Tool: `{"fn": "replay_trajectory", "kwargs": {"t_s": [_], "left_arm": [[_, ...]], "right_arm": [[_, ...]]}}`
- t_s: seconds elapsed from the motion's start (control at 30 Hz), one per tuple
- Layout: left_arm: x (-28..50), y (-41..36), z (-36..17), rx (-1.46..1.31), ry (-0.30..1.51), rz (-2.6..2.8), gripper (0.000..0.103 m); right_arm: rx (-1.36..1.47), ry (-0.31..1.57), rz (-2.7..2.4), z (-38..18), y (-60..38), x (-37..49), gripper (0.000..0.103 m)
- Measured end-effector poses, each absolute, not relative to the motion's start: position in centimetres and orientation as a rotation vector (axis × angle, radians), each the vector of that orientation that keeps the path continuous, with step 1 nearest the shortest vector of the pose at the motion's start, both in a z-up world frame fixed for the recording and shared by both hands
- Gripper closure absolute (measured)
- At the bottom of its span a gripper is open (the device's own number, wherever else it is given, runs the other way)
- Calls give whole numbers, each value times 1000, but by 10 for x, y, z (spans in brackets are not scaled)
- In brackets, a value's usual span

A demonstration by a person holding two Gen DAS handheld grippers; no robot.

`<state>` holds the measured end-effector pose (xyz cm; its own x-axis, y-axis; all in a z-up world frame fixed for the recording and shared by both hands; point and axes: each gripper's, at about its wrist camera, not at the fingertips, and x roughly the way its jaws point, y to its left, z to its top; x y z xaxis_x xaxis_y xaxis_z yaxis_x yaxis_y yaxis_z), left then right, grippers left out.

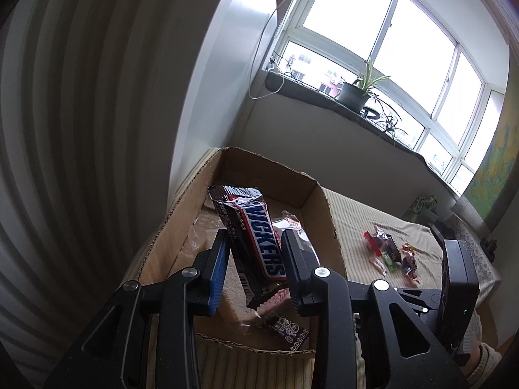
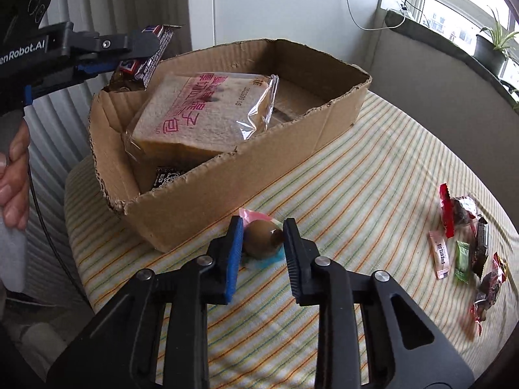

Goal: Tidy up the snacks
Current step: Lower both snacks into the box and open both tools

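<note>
My left gripper point(image 1: 254, 236) is shut on a Snickers bar point(image 1: 251, 209), which hangs tilted above the open cardboard box point(image 1: 327, 227). The right wrist view shows this gripper point(image 2: 139, 55) from the side over the box's far left corner, with the bar point(image 2: 162, 34) sticking out. My right gripper point(image 2: 263, 223) is down on the striped tablecloth point(image 2: 356, 178), just in front of the box point(image 2: 227, 188). Its pads press on a brown egg-shaped snack point(image 2: 262, 240) in a clear wrapper with pink and blue ends.
In the box lie a bagged slice of bread point(image 2: 201, 113) and a dark packet point(image 2: 168, 175). Several small wrapped candies point(image 2: 467, 243) are scattered on the cloth to the right. A person's hand point(image 2: 13, 168) holds the left gripper. A potted plant point(image 1: 356, 92) stands on the windowsill.
</note>
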<state>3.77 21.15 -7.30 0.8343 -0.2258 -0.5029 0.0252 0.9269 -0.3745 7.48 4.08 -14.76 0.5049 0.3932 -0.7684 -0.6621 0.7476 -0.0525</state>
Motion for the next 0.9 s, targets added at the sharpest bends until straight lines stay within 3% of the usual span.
{"fn": "replay_trajectory", "kwargs": {"t_s": [0.4,0.63,0.9], "left_arm": [[36,195,-61,-337,548,-185,72],[45,194,-48,-302,527,-194,72],[82,199,-61,-302,585,-178,69]], "right_arm": [[-235,693,547,-83,-23,74,80],[-246,559,597,-28,8,96,80],[-248,531,653,-34,72,155,78]]}}
